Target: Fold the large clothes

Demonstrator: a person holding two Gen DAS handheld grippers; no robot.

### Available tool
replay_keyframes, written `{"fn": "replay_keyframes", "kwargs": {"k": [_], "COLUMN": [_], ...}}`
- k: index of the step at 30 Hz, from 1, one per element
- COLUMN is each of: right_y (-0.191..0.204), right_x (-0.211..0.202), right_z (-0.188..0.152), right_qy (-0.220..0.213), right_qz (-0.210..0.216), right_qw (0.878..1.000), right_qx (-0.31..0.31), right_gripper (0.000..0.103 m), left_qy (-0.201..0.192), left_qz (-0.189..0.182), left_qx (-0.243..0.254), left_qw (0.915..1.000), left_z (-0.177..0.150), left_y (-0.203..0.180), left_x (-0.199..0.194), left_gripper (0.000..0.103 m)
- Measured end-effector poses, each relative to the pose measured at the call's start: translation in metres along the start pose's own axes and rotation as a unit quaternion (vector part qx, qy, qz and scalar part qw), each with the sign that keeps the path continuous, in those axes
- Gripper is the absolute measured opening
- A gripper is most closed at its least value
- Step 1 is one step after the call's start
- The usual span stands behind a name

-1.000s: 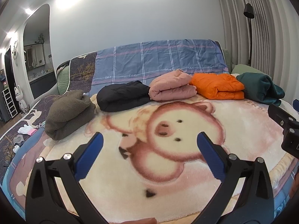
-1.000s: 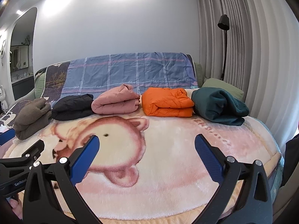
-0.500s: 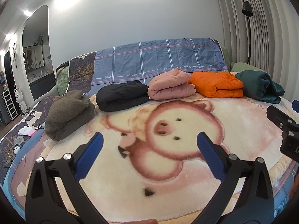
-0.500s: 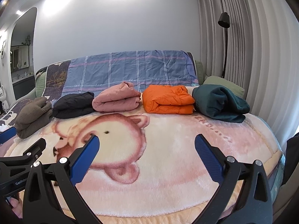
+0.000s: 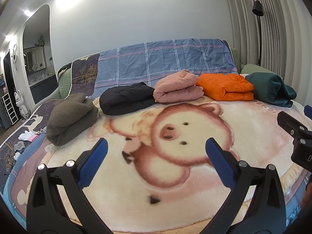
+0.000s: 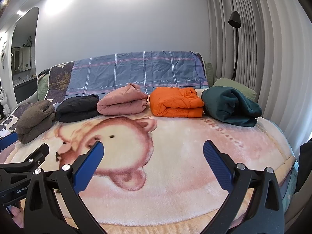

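Note:
Several folded garments lie in a row along the far side of the bed: a brown fleece point(image 5: 71, 116) point(image 6: 35, 120), a black jacket point(image 5: 126, 100) point(image 6: 78, 107), a pink jacket point(image 5: 178, 89) point(image 6: 122, 102), an orange jacket point(image 5: 226, 86) point(image 6: 176, 102) and a dark green one point(image 5: 272, 89) point(image 6: 231, 106). My left gripper point(image 5: 156, 146) hangs open over the pig-print blanket point(image 5: 175, 195), holding nothing. My right gripper point(image 6: 153, 148) is open too, well short of the clothes. Each gripper's body shows at the edge of the other's view.
A blue plaid sheet point(image 5: 165, 62) drapes the headboard. A green pillow point(image 6: 234, 86) lies at the far right, by a black floor lamp point(image 6: 235, 42) and grey curtains. Small items point(image 5: 25, 136) sit at the bed's left edge. A fingertip point(image 6: 14, 212) shows at lower left.
Both views have tilted slightly, so the row of clothes sits a little higher in frame. Both grippers stay open and the clothes have not moved.

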State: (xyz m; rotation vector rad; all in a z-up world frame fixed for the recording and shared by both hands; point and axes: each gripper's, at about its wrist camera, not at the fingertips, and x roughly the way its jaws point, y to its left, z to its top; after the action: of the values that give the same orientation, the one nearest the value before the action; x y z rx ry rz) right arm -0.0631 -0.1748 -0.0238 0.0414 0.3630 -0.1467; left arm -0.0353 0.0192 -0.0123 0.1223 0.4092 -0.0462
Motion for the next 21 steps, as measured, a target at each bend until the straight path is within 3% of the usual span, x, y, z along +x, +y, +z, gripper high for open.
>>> {"fn": "replay_keyframes", "kwargs": {"k": [21], "right_y": [-0.0007], "right_x": [0.0002], "right_z": [-0.0005], "right_qy": [0.001], "right_qz": [0.001], "right_qw": [1.000], "right_qx": [0.000], "right_gripper": [0.102], "left_qy": [0.002], "left_qz": [-0.003], "left_qx": [0.005], "left_qw": [1.0000], "left_z": [-0.0021], "left_y": [0.0002], "left_x": [-0.0005], "left_gripper": [0.101]}}
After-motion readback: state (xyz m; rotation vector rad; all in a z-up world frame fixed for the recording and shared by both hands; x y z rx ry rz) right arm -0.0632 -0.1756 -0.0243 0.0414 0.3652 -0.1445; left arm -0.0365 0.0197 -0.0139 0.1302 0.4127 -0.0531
